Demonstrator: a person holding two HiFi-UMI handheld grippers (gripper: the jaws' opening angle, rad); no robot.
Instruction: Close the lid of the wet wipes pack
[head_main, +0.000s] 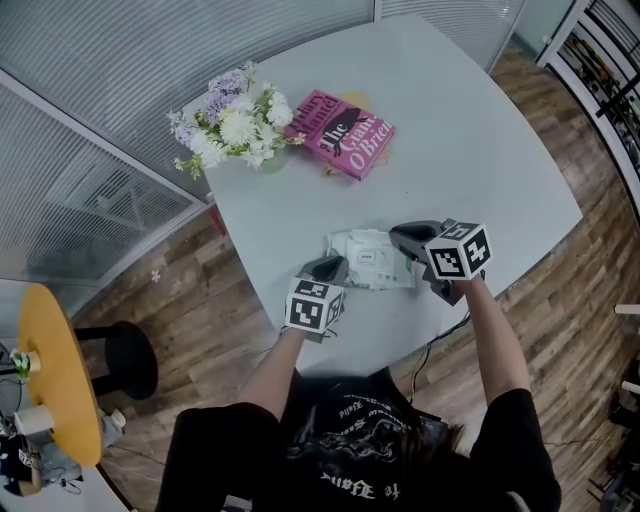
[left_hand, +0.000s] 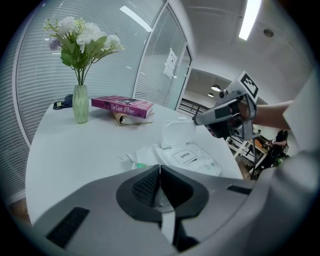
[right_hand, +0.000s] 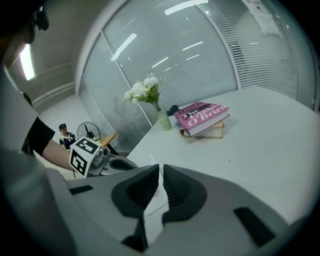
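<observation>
The white wet wipes pack (head_main: 368, 258) lies near the table's front edge. In the left gripper view the pack (left_hand: 192, 159) shows an "OPEN" label, and its lid (left_hand: 176, 132) stands upright. My left gripper (head_main: 333, 266) is at the pack's near-left end, and its jaws (left_hand: 160, 172) are shut on the white wrapper edge. My right gripper (head_main: 395, 236) reaches in from the right. Its tip (left_hand: 197, 120) meets the lid's top corner. In the right gripper view its jaws (right_hand: 160, 172) are almost together with a white strip, seemingly the lid's edge, pinched between them.
A pink book (head_main: 342, 133) and a glass vase of white and purple flowers (head_main: 235, 120) stand at the table's far side. Slatted glass walls run behind the table (head_main: 480, 150). A yellow round table (head_main: 60, 370) and a black stool (head_main: 125, 355) stand on the floor at left.
</observation>
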